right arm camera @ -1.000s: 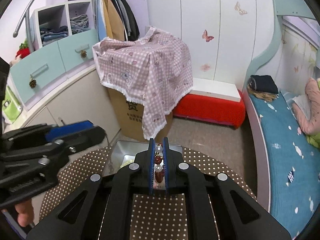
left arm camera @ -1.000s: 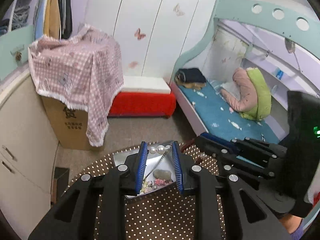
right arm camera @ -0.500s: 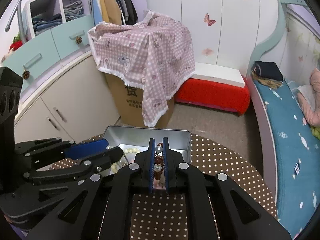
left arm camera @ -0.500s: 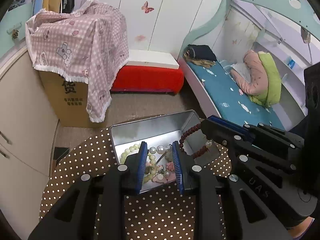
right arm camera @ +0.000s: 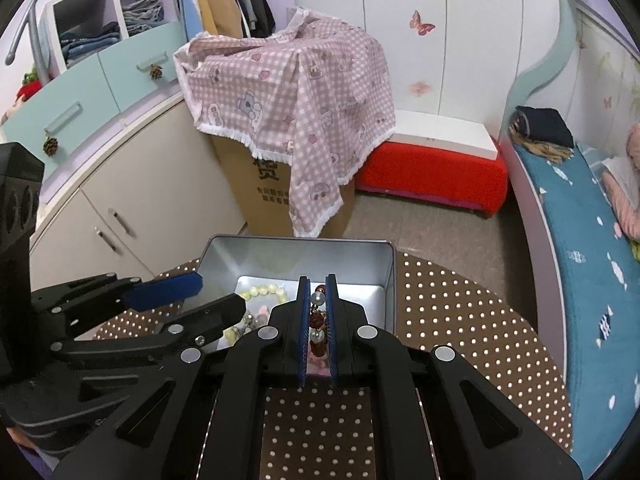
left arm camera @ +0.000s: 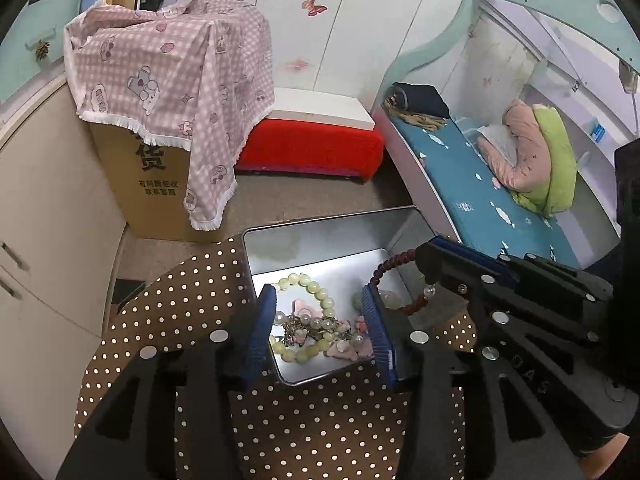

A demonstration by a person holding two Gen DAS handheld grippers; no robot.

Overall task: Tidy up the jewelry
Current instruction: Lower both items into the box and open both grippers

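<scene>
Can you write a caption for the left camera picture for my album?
Open left gripper over a metal tin of bead bracelets, while the right gripper dangles a dark red bracelet above it.

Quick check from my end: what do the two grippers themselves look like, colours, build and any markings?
Both match: black, angular plastic bodies with triangular cut-outs and round silver screw heads, each finger lined with a ribbed blue pad. The left gripper shows this in its own camera. The right gripper carries faint embossed letters on its side, seen from the left wrist view, too dim to read fully.
</scene>
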